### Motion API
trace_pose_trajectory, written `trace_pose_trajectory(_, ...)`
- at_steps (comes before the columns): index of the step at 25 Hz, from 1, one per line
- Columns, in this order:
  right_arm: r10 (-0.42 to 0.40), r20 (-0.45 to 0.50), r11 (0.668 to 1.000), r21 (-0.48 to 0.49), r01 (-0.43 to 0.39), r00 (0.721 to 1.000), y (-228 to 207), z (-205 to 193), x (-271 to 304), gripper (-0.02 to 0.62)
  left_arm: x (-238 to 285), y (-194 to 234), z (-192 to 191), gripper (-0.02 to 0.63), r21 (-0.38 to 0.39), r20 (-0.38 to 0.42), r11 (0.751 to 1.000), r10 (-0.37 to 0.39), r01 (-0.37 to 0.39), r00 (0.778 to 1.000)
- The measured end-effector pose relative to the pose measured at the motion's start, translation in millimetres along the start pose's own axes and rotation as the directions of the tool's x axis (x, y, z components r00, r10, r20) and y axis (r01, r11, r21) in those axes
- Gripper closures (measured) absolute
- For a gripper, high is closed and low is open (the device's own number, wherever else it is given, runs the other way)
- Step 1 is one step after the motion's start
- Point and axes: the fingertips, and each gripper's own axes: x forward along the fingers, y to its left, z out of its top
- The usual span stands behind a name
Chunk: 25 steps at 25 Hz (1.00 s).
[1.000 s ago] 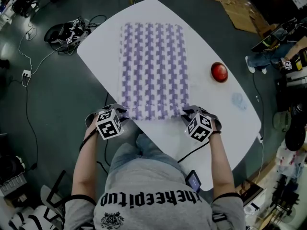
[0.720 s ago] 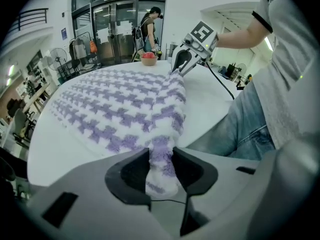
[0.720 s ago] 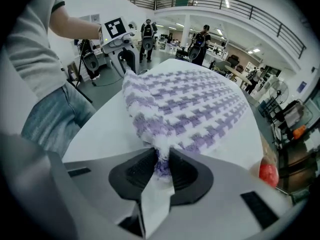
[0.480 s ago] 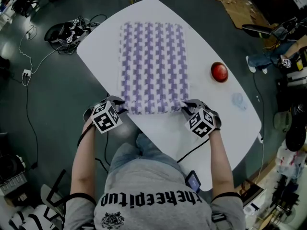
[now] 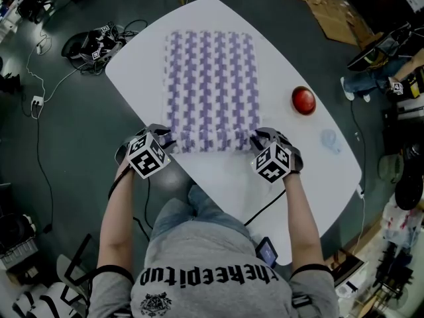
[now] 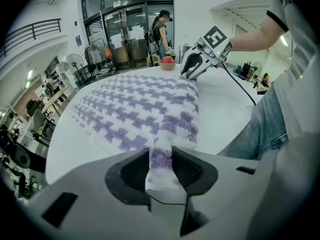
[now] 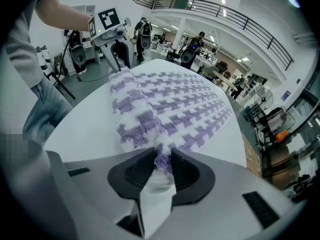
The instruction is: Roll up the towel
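towel [image 5: 211, 78], fluffy purple-and-white check, near edge seemingly curled

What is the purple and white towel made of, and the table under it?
The towel looks like soft, fluffy terry cloth: its surface is fuzzy and it bunches up at the near edge. The table looks hard, smooth and white, maybe plastic or laminate.

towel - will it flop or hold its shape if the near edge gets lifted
Probably floppy: the towel bunches into a soft fold at its near edge. Its fluffy pile suggests it is light and unlikely to slip.
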Motion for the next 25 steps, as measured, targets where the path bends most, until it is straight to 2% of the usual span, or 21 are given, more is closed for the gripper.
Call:
trace_pose_trajectory(7, -0.031, -0.032, 1.0, -0.002, 0.031, 0.999, -17.5, 5.8, 17.4, 0.514, 2.8, 26.4, 6.7, 0.477, -0.014, 0.006, 0.997, 0.074, -0.074, 0.997)
trace_pose_trajectory(12, -0.037, -0.042, 0.999, -0.004, 0.036, 0.998, -32.1, 11.7, 25.1, 0.514, 2.2, 40.2, 13.7, 0.448, 0.005, 0.015, 0.997, 0.083, -0.083, 0.996)
trace_pose_trajectory(15, -0.032, -0.034, 0.999, 0.014, 0.032, 0.999, -39.3, 13.8, 24.9, 0.514, -12.1, 49.9, 23.7, 0.43, 0.023, 0.049, 0.991, 0.131, -0.132, 0.99)
trace_pose_trajectory(19, -0.031, -0.031, 0.999, 0.035, 0.032, 0.999, -42.1, 15.3, 19.9, 0.511, -43.2, 52.3, 41.7, 0.428, 0.041, 0.131, 0.974, 0.217, -0.224, 0.967)
trace_pose_trajectory(22, -0.038, -0.03, 0.999, 0.036, 0.039, 0.999, -42.5, 13.9, 23.3, 0.511, -40.2, 31.1, 43.4, 0.428, 0.104, 0.134, 0.976, 0.177, -0.192, 0.975)
trace_pose_trajectory(25, -0.042, -0.02, 0.998, 0.038, 0.042, 0.999, -41.5, 14.5, 26.2, 0.511, -11.8, 3.5, 22.6, 0.402, 0.187, 0.038, 0.977, 0.095, -0.101, 0.995)
